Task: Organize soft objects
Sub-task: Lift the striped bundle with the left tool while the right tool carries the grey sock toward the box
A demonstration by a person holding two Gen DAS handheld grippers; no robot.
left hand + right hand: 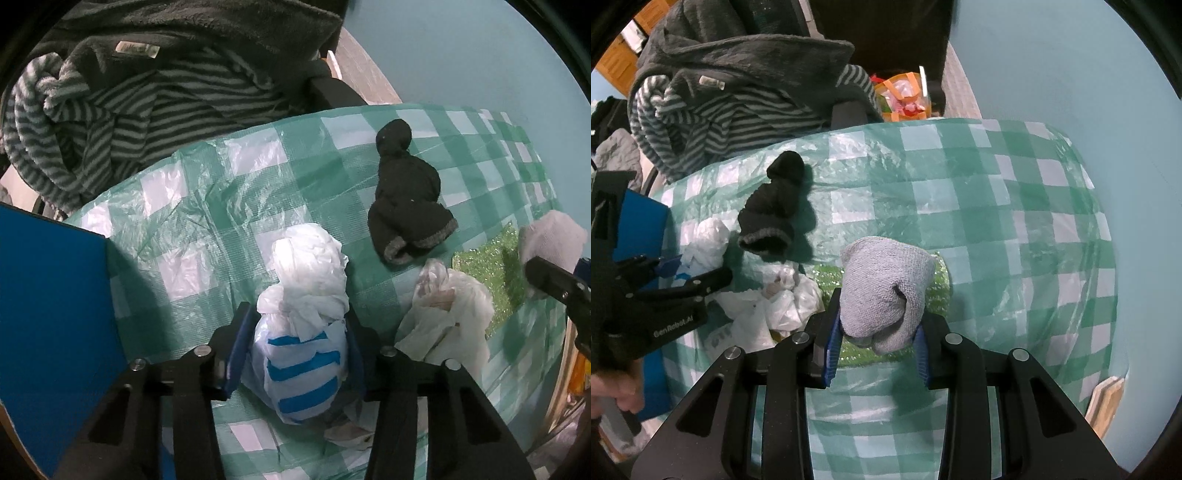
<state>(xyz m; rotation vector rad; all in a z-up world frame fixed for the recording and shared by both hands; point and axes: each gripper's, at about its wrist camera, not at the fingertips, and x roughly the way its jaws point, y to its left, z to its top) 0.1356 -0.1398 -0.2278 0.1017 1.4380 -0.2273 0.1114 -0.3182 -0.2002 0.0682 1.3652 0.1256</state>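
Green-and-white checked plastic cloth (960,192) over a table, pale blue wall behind, striped grey fleece (713,122) heaped past the far edge.

Left gripper (295,354) pointing straight down near the table's left edge, blue pads on both flanks of a knotted white plastic bag (306,332): crinkled, blue-striped at the near end, plain white and twisted at the far end. Long axis running near-to-far, knotted end aimed toward the far edge. Pads appear to press its sides, so clamped on the bag.

Right gripper (877,350) tilted steeply down, closed on a rolled pale grey sock (884,291): knitted, lumpy, a dark fold opening on its right side. Bundle standing out ahead of the fingers, rounded end toward the far edge, over a glittery green patch (938,291) near the middle of the table.

Between the two grippers, a loose crumple of clear-white plastic (447,325) lying flat. Beyond it, a balled black sock (406,195) with a grey cuff, cuff toward the near edge, narrow rounded tip toward the far edge, resting free on the cloth.

Blue board (51,332) just left of the left gripper.
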